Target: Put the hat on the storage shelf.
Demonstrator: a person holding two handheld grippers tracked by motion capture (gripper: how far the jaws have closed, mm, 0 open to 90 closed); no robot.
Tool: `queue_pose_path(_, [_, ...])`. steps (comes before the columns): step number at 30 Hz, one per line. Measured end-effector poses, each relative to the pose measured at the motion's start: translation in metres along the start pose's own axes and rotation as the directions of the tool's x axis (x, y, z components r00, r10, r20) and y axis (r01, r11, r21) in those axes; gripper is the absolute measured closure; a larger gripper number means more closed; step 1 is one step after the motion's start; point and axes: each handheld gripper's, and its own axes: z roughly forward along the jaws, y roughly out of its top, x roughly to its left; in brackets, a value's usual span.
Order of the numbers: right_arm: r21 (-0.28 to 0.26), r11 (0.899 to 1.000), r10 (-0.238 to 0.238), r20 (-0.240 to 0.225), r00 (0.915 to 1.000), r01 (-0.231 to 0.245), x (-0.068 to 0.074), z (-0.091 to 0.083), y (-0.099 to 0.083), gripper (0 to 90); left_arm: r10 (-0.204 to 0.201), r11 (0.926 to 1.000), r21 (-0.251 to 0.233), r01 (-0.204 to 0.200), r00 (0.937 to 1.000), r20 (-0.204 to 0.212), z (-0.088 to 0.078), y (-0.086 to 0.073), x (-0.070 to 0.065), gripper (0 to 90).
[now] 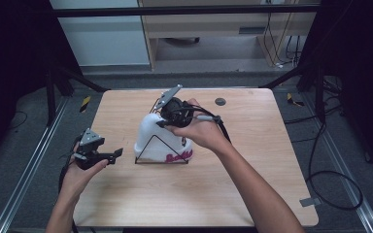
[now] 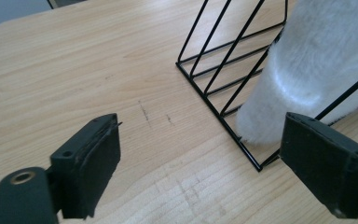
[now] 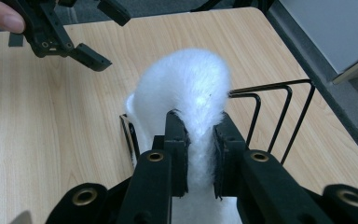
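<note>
At the lower left of the high view, the left gripper (image 1: 118, 154) is held just above the pale wooden table (image 1: 252, 194), its jaws spread wide with nothing between them. In the left gripper view, bare tabletop is seen between the black pads (image 2: 95, 161). Just right of that, at the middle of the frame, a fluffy white slipper with pink lettering (image 1: 161, 141) is propped in a black wire rack (image 1: 151, 150). At its top, the right gripper (image 1: 161, 122) is clamped on the slipper; in the right gripper view the white fleece (image 3: 193, 84) is seen pinched tightly between the two jaws.
</note>
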Motion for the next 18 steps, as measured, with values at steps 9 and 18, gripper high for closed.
queue_pose_path(9, [-0.029, 0.999, 0.035, 0.001, 0.9994, -0.035, 0.000, -0.004, -0.004, 64.5, 0.004, 0.9993, 0.038, -0.004, 1.0000, 0.005, 0.006, -0.011, 0.001, 4.9])
queue_pose_path(18, [-0.048, 0.998, 0.046, 0.003, 0.9989, -0.046, -0.001, -0.015, -0.008, 63.4, 0.010, 0.9980, 0.063, -0.009, 0.9999, -0.009, 0.010, -0.018, 0.003, 4.9])
